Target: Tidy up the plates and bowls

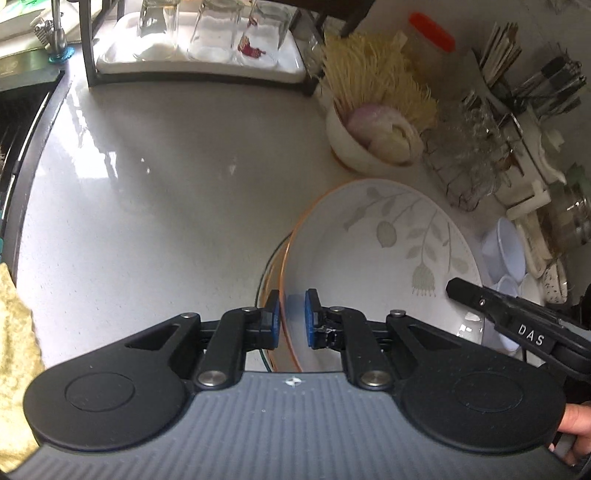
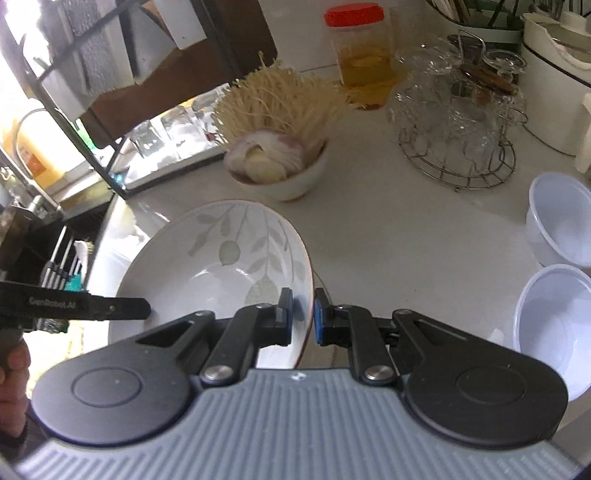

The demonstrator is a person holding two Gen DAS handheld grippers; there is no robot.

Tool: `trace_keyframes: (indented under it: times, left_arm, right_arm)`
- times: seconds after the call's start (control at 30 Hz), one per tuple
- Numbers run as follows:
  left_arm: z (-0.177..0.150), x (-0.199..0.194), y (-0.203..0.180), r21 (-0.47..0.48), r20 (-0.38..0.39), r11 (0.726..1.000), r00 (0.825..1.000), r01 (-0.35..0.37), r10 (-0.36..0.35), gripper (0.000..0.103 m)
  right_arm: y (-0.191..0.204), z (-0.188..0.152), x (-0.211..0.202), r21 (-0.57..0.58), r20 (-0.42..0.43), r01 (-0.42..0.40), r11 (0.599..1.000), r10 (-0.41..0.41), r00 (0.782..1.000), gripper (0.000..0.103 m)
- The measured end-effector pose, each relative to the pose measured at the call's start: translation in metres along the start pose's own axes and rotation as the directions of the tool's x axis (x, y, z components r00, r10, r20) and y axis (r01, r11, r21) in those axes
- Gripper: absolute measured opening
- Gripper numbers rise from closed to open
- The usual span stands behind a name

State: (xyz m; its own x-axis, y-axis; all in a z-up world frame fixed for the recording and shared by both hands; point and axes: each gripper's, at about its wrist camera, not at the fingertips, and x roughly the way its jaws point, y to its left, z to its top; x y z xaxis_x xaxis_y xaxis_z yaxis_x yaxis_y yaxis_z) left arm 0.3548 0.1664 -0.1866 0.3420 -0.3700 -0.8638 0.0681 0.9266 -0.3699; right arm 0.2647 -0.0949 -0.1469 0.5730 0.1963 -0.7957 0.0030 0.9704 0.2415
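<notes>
Both grippers clamp one leaf-patterned plate (image 1: 369, 266) above the counter (image 1: 166, 166): left gripper (image 1: 291, 317) on its left rim, right gripper (image 2: 303, 317) opposite. Only the right view shows two plastic bowls (image 2: 554, 280) clearly; only the left shows upturned glasses (image 1: 210, 33).

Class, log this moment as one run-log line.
left gripper: shut on plate | right gripper: shut on plate | plate: above counter

"DAS" stands on the right claw (image 1: 480, 301); "GenRobot.AI" stands on the left claw (image 2: 122, 308).
</notes>
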Motion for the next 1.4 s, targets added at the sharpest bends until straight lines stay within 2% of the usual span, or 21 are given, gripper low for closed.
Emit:
trace_keyframes:
  times: [0.2, 0.5, 0.63, 0.8, 0.93, 1.13, 1.27, 1.33, 1.4]
  left_arm:
    - [-0.011, 0.009, -0.004, 0.011, -0.008, 1.000, 1.000, -0.028, 0.028, 0.014]
    - [-0.020, 0.018, -0.008, 0.030, -0.026, 0.999, 0.999, -0.018, 0.019, 0.014]
    - [-0.019, 0.018, -0.005, -0.005, -0.030, 1.000, 1.000, -0.002, 0.002, 0.016]
    - [-0.015, 0.014, 0.002, -0.046, -0.030, 0.999, 0.999, 0.029, -0.030, 0.023]
    - [-0.014, 0.010, 0.007, -0.072, -0.035, 0.996, 0.998, 0.052, -0.054, 0.023]
    - [-0.013, 0.003, 0.005, -0.055, -0.044, 0.998, 0.998, 0.036, -0.039, 0.024]
    - [-0.015, -0.001, 0.003, -0.040, -0.065, 0.999, 0.997, 0.024, -0.027, 0.031]
    - [-0.018, -0.006, 0.000, -0.023, -0.059, 1.000, 0.998, -0.002, 0.001, 0.039]
    - [-0.021, -0.013, -0.001, -0.021, -0.042, 1.000, 0.999, 0.012, -0.013, 0.041]
  right_arm:
    - [-0.004, -0.012, 0.008, -0.009, 0.015, 0.016, 1.000, -0.016, 1.000, 0.015]
    - [-0.007, -0.023, 0.019, -0.003, 0.031, 0.078, 0.997, -0.078, 0.996, 0.018]
    - [-0.007, -0.025, 0.020, 0.009, 0.037, 0.073, 0.997, -0.074, 0.997, 0.019]
    - [-0.008, -0.025, 0.026, 0.026, 0.008, 0.045, 0.999, -0.045, 0.999, 0.021]
    - [-0.006, -0.025, 0.032, 0.035, -0.004, 0.036, 0.999, -0.036, 0.999, 0.023]
    - [-0.006, -0.022, 0.033, 0.053, -0.018, 0.039, 0.998, -0.039, 0.999, 0.023]
    - [-0.005, -0.020, 0.029, 0.033, -0.016, 0.063, 0.997, -0.062, 0.998, 0.023]
    - [-0.007, -0.021, 0.024, 0.049, 0.001, 0.050, 0.998, -0.050, 0.999, 0.022]
    - [-0.008, -0.021, 0.021, 0.057, 0.014, 0.051, 0.997, -0.052, 0.999, 0.022]
